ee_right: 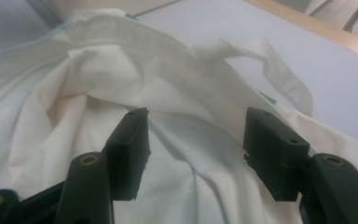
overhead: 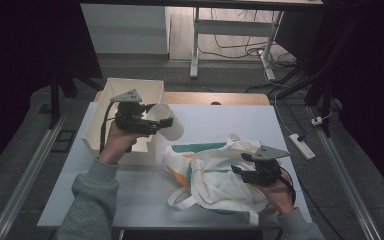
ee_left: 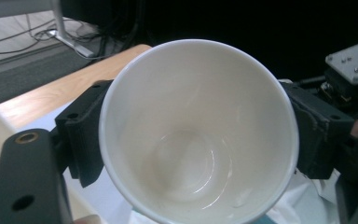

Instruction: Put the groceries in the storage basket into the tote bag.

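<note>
The left claw (overhead: 161,121) is clenched on a white paper cup (overhead: 169,121), its two black jaws pressing opposite sides of the wall just below the rim. The cup lies tipped on its side in the grip, held up off the tabletop (overhead: 145,190), with its mouth toward the claw's own camera; in the left gripper view the cup (ee_left: 196,135) looks empty and clean inside. Behind and beside this claw stands an open white box (overhead: 130,90), and ahead of it, lower down, lies a white cloth tote bag (overhead: 215,175) with green and orange print.

The cup is likely very light and thin-walled. It should carry with no effort, but a hard squeeze would probably oval the rim or crease the side, so a gentle hold across the wall near the stiffer rolled lip, as now, seems the safest place. Its smooth surface may slip if the pinch is too loose.

The right claw (overhead: 252,172) is released: in the right gripper view its jaws stand apart over the crumpled bag (ee_right: 98,93), with cloth lying between them but not pinched, and a handle loop (ee_right: 270,70) lies just beyond the far jaw. The bag is soft and limp; it will sag, fold and slide on the tabletop rather than keep its mouth open. The hem at the opening, or the handle, looks like the best hold, since a doubled seam gives the jaws more to bite.
</note>
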